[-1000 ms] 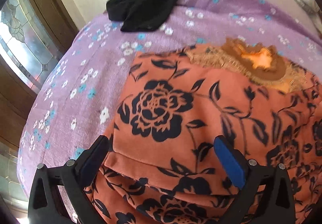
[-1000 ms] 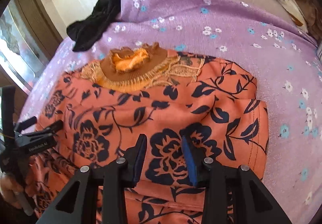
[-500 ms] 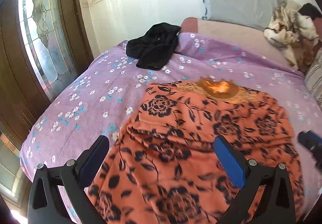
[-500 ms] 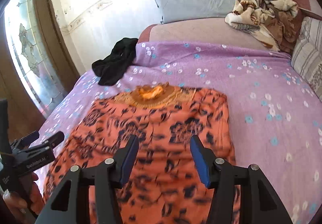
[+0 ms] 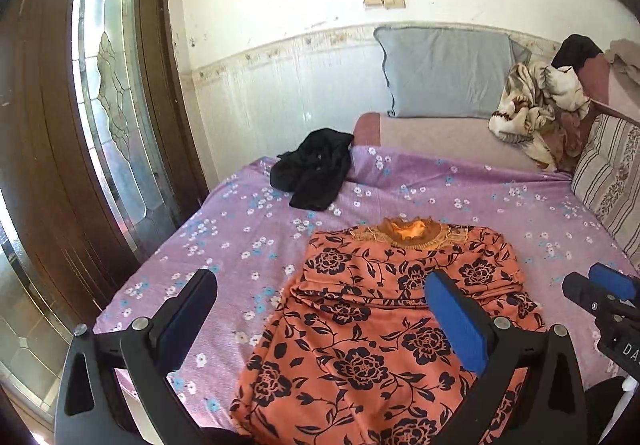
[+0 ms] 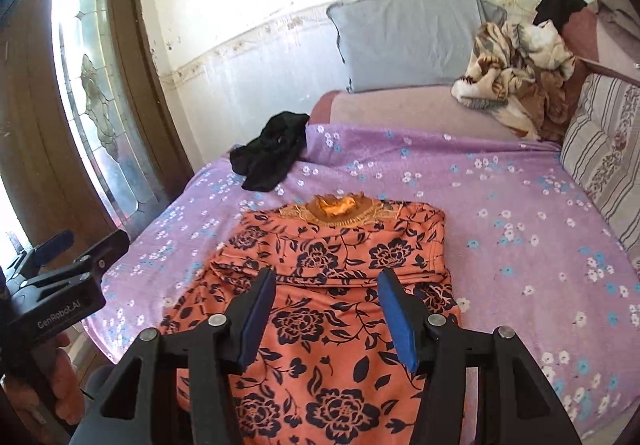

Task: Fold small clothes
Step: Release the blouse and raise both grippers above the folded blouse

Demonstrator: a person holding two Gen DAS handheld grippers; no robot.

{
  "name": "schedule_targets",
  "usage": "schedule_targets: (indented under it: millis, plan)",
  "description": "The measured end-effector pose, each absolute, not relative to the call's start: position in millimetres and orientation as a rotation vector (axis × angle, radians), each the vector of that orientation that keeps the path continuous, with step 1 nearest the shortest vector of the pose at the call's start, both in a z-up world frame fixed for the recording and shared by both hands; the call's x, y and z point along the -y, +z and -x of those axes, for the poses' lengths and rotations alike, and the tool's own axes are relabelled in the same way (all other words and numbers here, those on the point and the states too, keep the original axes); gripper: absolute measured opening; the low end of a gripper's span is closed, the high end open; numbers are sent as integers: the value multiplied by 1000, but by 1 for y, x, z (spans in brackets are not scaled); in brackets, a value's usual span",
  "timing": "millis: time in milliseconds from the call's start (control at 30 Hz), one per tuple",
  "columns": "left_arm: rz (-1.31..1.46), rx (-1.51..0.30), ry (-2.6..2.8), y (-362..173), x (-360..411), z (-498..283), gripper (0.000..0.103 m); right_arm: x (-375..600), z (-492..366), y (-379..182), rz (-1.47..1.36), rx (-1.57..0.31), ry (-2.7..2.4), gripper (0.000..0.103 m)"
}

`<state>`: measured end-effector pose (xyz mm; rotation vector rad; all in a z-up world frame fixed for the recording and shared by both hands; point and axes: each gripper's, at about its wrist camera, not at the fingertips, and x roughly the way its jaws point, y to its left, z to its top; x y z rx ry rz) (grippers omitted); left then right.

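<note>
Grey pillow (image 5: pixel 446 71), crumpled blanket (image 5: pixel 536 113), glazed door (image 5: pixel 108 93)

Bright daylight – wall glare, fisheye-warped edges

Garment (image 5: pixel 384 325) is lying on the near part of the bed (image 5: pixel 224 245); a dark cloth (image 5: pixel 316 169) is lying beyond it, far left; a pillow (image 5: pixel 444 73) is leaning at the far wall, a crumpled blanket (image 5: pixel 536 113) lying to its right.
</note>
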<state>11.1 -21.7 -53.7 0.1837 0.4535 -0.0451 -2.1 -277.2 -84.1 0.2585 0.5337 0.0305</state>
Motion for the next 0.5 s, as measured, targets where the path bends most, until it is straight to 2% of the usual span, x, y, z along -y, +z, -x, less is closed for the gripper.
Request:
schedule_targets:
  millis: [500]
  plan:
    - [-173, -386, -51, -20, 10, 33, 103, 264, 65, -29, -198, -446, 37, 58]
